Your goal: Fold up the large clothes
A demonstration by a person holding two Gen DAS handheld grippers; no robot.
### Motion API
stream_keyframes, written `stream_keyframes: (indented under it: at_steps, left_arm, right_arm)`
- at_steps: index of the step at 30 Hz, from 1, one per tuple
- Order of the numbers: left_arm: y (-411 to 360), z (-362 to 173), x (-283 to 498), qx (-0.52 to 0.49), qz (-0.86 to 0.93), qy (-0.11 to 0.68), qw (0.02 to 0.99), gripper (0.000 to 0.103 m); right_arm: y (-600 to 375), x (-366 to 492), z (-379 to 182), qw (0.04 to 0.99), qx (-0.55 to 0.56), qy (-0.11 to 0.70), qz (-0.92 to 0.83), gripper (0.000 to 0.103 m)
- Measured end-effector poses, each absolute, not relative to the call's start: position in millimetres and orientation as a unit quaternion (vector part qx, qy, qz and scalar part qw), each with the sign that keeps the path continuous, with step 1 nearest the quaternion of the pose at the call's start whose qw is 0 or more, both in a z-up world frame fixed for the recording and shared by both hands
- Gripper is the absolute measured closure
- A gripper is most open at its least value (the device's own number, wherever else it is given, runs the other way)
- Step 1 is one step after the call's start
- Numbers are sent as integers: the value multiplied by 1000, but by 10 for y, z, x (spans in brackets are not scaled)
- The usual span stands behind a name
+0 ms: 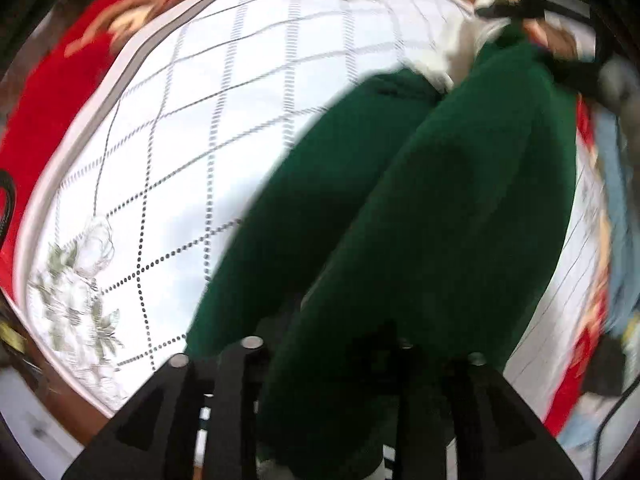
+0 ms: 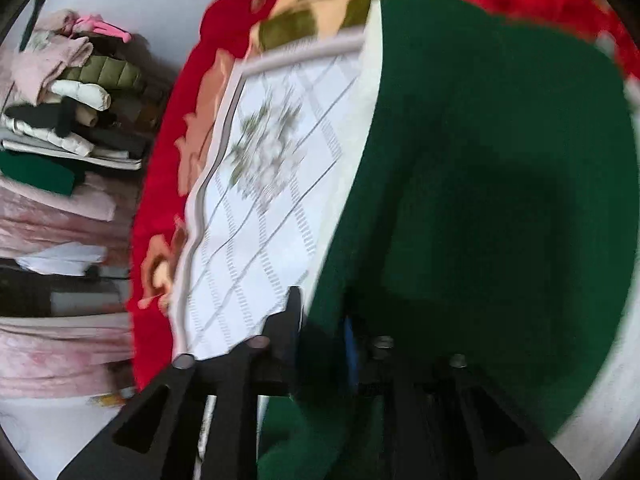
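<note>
Clothes pile (image 2: 60, 120) beside red blanket (image 2: 168, 160), green garment (image 2: 500, 160) foreground

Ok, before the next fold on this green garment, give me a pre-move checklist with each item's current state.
1. Green garment lies on the white patterned cloth: ok, it is spread over it in both wrist views.
2. Left gripper clear of the fabric: cannot tell, green cloth covers the fingers.
3. Right gripper clear of the fabric: cannot tell, its left finger shows, the other is lost against the green.
4. Garment lying flat and unwrinkled: cannot tell, both views are blurred.
5. Room on the white cloth beside the garment: ok, bare cloth shows to its left.
6. Clothes pile off the work area: ok, it sits beyond the red blanket.
</note>
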State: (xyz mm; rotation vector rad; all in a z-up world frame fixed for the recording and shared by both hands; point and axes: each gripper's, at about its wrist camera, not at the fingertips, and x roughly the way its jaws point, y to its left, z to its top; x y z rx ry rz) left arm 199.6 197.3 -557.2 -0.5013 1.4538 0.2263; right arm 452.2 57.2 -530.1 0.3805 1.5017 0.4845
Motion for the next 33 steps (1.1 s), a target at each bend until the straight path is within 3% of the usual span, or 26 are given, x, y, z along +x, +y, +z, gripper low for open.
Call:
stream_keyframes:
  at_steps: [1, 2, 3, 4, 6, 9, 12, 15, 21, 22, 24, 26, 33]
  left_arm:
    - [2075, -5566, 1950, -244, 113, 648, 713, 52]
    - [2159, -5545, 1904, -257, 125, 639, 714, 36]
    - [2244, -5508, 1848, -271, 137, 625, 719, 29]
    - [2319, -5467, 1796, -277, 153, 612, 725, 29]
    - [2399, -5432, 1735, -266, 187, 606, 726, 29]
    - [2380, -5519, 1743, -198, 238, 623, 718, 29]
    - [2415, -5832, 1846, -126, 274, 648, 699, 26]
    - [2449, -6044, 1895, -130, 279, 657, 688, 26]
    - [2286, -5913, 1914, -108, 281, 654, 694, 26]
    - [2241, -5855, 1898, -99, 283, 651, 697, 26]
    - [2138, -5729, 1886, -85, 285, 643, 705, 26]
    - [2030, -5601, 1869, -79, 286, 636, 712, 26]
    - [1435, -5117, 1860, -46, 259, 616, 743, 26]
  right_arm:
    - [581, 4519, -5354, 680, 182, 674, 224, 66]
    - [588, 4529, -5392, 669, 200, 675, 236, 65]
    - [582, 4519, -5393, 664, 212, 674, 246, 62]
    - [496, 4489, -5358, 659, 228, 669, 257, 59]
    - [340, 4423, -5265, 664, 231, 663, 257, 42]
    - [-281, 4269, -5048, 713, 206, 637, 209, 25]
    - [-856, 4173, -5018, 746, 185, 624, 142, 24]
    - [-1425, 4117, -5317, 744, 203, 632, 78, 23]
    - [-1847, 4183, -6311, 664, 399, 624, 109, 24]
    - [-1830, 4179, -6343, 677, 406, 603, 115, 26]
    - [-1826, 4123, -6343, 684, 411, 591, 118, 63]
    - [-1891, 4011, -6294, 686, 429, 575, 119, 78]
    - [-2440, 2970, -5823, 691, 441, 572, 34, 82]
